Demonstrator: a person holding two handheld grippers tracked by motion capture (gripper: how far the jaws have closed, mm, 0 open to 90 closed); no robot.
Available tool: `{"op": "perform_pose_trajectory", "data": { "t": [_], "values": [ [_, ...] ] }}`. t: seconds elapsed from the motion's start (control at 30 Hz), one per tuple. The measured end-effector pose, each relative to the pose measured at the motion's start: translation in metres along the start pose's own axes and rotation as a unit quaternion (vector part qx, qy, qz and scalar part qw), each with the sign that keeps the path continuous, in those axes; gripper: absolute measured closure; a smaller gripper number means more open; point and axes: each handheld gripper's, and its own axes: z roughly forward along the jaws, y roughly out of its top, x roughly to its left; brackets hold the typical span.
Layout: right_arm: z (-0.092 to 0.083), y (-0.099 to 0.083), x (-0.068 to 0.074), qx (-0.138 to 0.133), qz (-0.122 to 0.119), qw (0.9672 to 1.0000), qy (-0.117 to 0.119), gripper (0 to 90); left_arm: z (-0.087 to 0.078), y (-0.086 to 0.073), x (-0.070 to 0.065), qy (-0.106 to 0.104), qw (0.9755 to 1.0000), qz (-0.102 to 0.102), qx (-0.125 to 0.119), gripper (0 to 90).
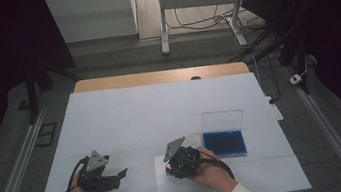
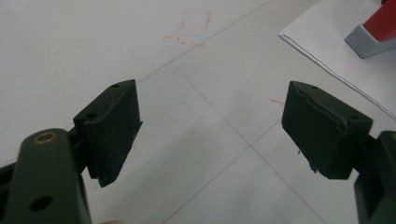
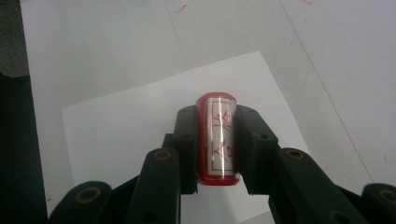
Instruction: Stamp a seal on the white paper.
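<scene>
White table [image 1: 125, 112] | R gripper [image 3: 217, 140] clamps red stamp [image 3: 218, 140], red glyphs unreadable | L gripper [image 2: 210, 126] wide open, nothing held

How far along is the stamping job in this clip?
Done: the blue ink-pad box stands open, and the red stamp with a mirrored label is clamped in the right gripper. In hand: that stamp hangs over the white paper sheet, which shows no print where visible. Left: pressing the stamp down. The left gripper waits open over the white table.
</scene>
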Motion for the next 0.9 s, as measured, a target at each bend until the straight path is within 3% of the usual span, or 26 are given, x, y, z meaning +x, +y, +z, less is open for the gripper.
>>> {"op": "perform_pose_trajectory", "data": {
  "t": [0.4,0.63,0.9],
  "values": [
    [-0.006,-0.001,-0.003,-0.013,-0.001,0.9999,-0.004,70.8,0.0,0.0,0.001,0.001,1.0,-0.001,0.0,19.5],
    [-0.022,-0.007,-0.013,-0.064,0.047,0.9965,0.027,70.6,-0.001,0.0,0.002,0.0,1.0,-0.001,-0.002,19.5],
    [-0.039,-0.021,-0.023,-0.079,0.07,0.9943,0.012,70.5,0.0,0.0,0.001,0.0,1.0,0.001,-0.002,19.5]
  ]
}}
